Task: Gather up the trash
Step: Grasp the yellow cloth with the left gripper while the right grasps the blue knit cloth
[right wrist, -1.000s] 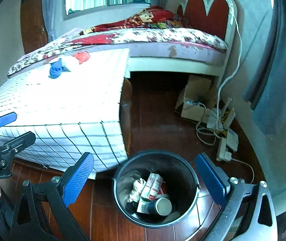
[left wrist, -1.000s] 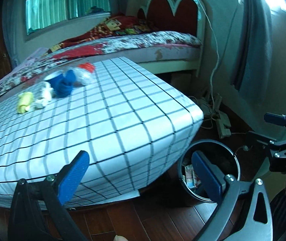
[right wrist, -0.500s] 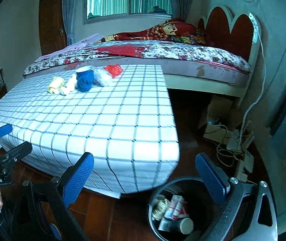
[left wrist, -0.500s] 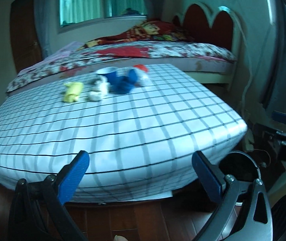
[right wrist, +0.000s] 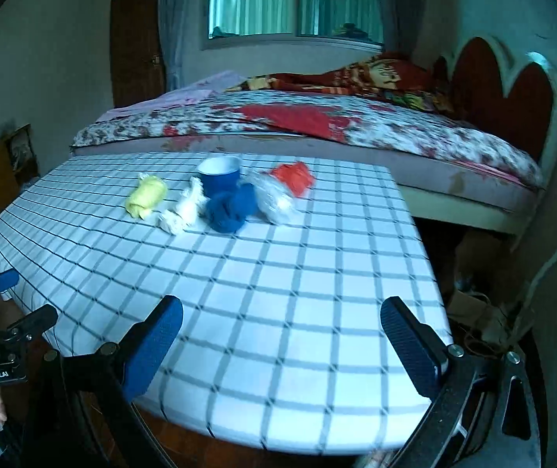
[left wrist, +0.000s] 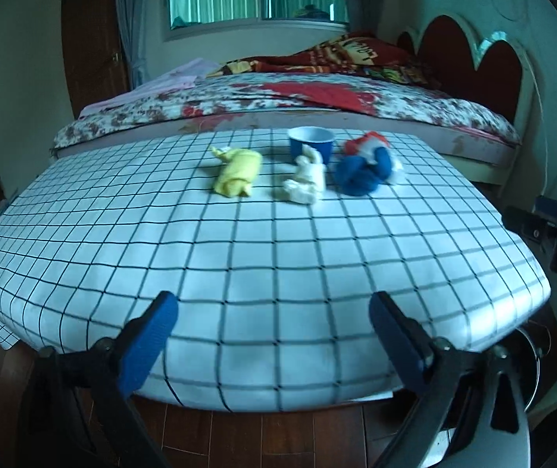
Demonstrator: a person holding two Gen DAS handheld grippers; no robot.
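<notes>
Trash lies in a row at the far side of a table with a white grid cloth: a yellow wad, a white crumpled wad, a blue cup, a blue wad, a clear plastic wad and a red piece. My left gripper is open and empty at the table's near edge. My right gripper is open and empty, also at the near edge.
A bed with a red heart headboard stands behind the table. The rim of a dark bin shows at the lower right of the left wrist view. Cables and a box lie on the floor to the right.
Both grippers have swung up and left from the bin toward the table. The bin has dropped almost out of both views. The trash now lies ahead of both grippers.
</notes>
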